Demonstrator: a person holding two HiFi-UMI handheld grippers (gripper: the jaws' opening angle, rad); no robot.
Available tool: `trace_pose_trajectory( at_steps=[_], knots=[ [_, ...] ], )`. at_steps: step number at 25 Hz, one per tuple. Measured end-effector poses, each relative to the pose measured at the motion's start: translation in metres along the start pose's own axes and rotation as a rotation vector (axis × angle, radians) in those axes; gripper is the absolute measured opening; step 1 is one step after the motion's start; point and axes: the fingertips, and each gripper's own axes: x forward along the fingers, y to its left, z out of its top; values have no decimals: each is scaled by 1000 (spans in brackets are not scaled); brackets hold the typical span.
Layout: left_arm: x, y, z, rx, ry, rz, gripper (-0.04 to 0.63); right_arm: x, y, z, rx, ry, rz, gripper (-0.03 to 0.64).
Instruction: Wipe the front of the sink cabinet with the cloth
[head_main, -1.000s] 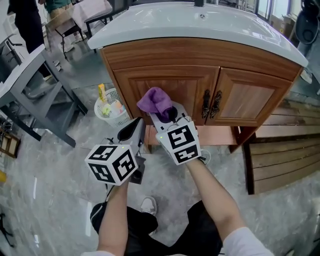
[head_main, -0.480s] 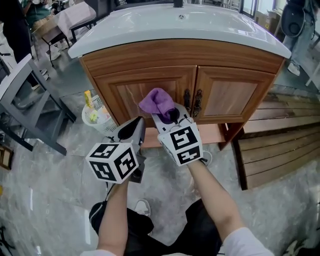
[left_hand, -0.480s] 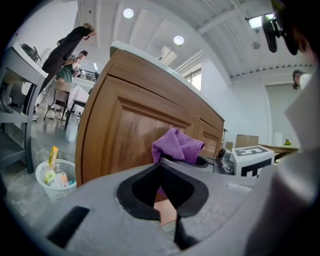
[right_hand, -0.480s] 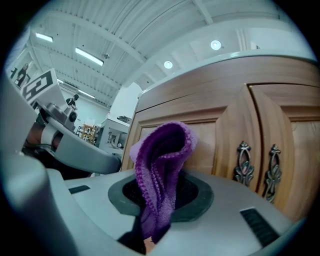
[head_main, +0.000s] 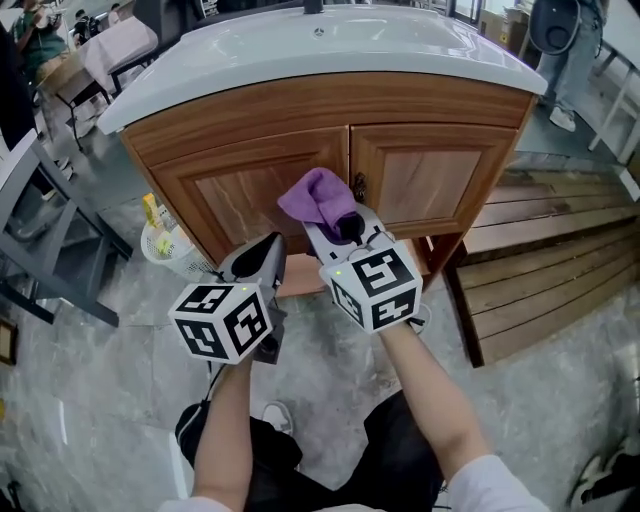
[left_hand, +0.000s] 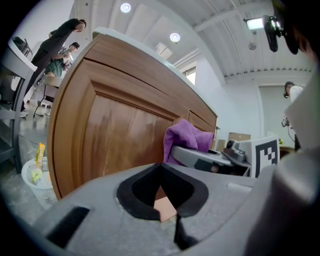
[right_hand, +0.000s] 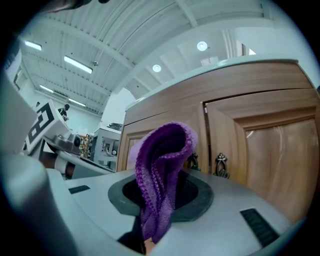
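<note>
Cloth (head_main: 320, 203) pinched by right gripper (head_main: 343, 228), bunched end toward cabinet (head_main: 250, 190).

White plastic basket (head_main: 165, 248) on floor (head_main: 90, 380), head view's left, w/ yellow bottle (head_main: 151, 208) + other small items inside; same basket shows low-left in left gripper view. Grey metal table frame (head_main: 88, 218) further left, legs angled. Slatted wooden boards (head_main: 545, 265) lie on floor at right. Floor: grey, marbled. Bkgd top left: table w/ white cover (head_main: 125, 42); people (left_hand: 56, 39) standing nearby. Round ceiling lights (left_hand: 174, 37) on; strip lights (right_hand: 77, 65) in right gripper view.
</note>
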Motion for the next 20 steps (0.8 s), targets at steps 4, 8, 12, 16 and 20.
trace_pose_trajectory(
  at_steps=[4, 8, 12, 16, 20],
  knots=[
    [9, -10, -3, 11, 10, -26, 6, -12, -16, 3, 17, -5, -23, 87],
    [19, -21, -3, 18, 12, -49, 6, -24, -24, 3, 21, -5, -34, 87],
    [29, -34, -3, 36, 15, -78, 6, -34, -32, 3, 27, -7, -49, 87],
    [38, -45, -4, 37, 16, -108, 6, -45, -51, -4, 20, 12, -96, 87],
    [46, -55, -7, 38, 21, -133, 6, -58, -74, -11, 7, 30, -148, 87]
  ],
)
